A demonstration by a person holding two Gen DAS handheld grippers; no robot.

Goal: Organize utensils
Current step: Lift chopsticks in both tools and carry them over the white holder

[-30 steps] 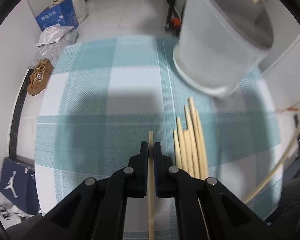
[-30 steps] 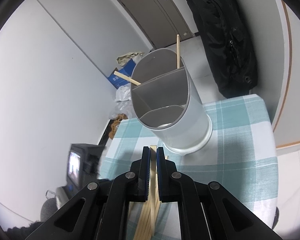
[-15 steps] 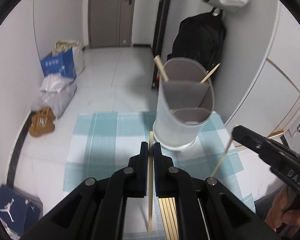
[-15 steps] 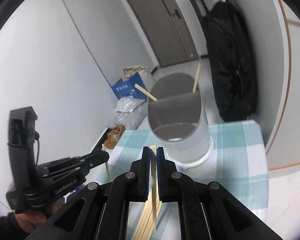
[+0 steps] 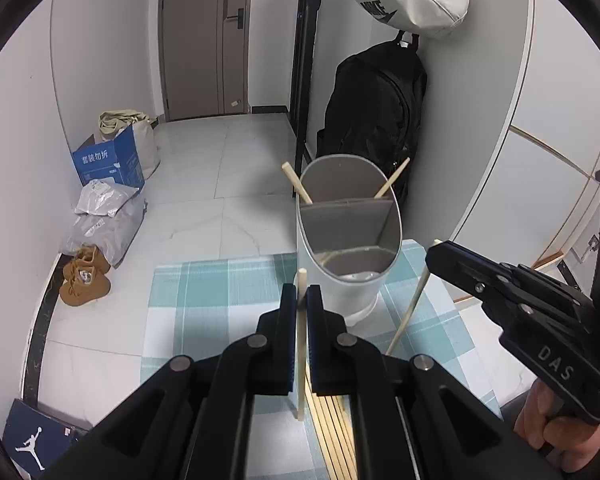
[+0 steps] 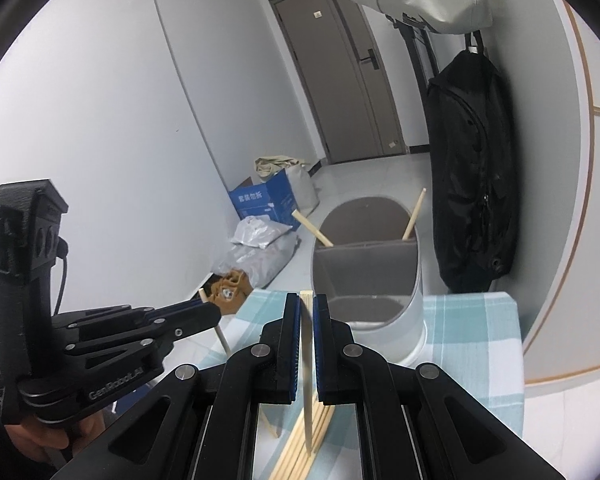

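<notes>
- Left gripper [image 5: 301, 300] clamped tight on one chopstick [image 5: 301, 344], pinched near its upper end, long lower part hanging below the fingers: a grip that looks meant for dropping it end-first into a slot.
- Right gripper [image 6: 307, 312] likewise pressed shut on a second chopstick [image 6: 307, 360], top end poking just above the fingertips, shaft dangling down past them.
- Same right gripper visible from the left wrist view, off to the right of the left fingers, stick slanting down from its tip toward the cloth.
- Utensil holder [image 5: 348, 248] straight ahead of both pairs of fingers, upright on the checked tablecloth [image 5: 204, 292], beyond the fingertips and not touched by either.
- Holder split by grey dividers; three compartments showing, judged so sorted items stay apart.
- Two chopsticks already in the rear compartment [image 5: 340, 180], leaning outward left and right against the rim, ends sticking above it.
- Loose chopsticks [image 5: 336, 432] lying side by side flat on the cloth, directly under and just behind the left fingers; about six or seven, exact count hard to fix since the gripper bodies cover part of the bundle.
- Tally: two grippers, two held sticks, two stowed sticks, one holder.
- Likely step in hand: carrying both sticks toward the holder, probably the rear compartment.
</notes>
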